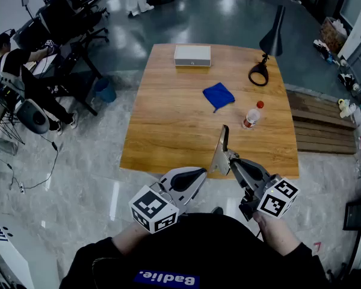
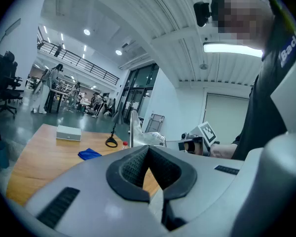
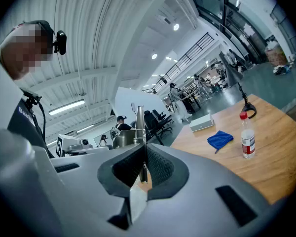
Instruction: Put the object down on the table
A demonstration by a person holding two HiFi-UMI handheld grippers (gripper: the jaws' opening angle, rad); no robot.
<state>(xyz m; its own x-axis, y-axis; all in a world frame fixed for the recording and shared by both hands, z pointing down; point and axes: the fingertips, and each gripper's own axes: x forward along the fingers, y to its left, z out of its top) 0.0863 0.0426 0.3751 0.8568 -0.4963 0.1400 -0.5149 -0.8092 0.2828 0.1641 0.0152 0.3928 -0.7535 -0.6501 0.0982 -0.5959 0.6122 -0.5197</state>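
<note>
Right claw (image 1: 230,157) pinches a metal piece (image 1: 221,144), left claw (image 1: 203,174) closed empty, capped bottle (image 1: 251,117) stands on the table (image 1: 168,128).

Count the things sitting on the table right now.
4: a white box at the far edge, a black lamp far right, a blue cloth in the middle, a bottle right of it. Nothing seems hidden.

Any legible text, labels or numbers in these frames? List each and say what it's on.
"Badlie." (approximate): white letters on the blue patch on the person's black top, upside down in the head view.
"Bad": start of white print on the same top in the left gripper view, rest cut off.
Bottle label: too small to read.
Marker cubes: square patterns only, no letters.
</note>
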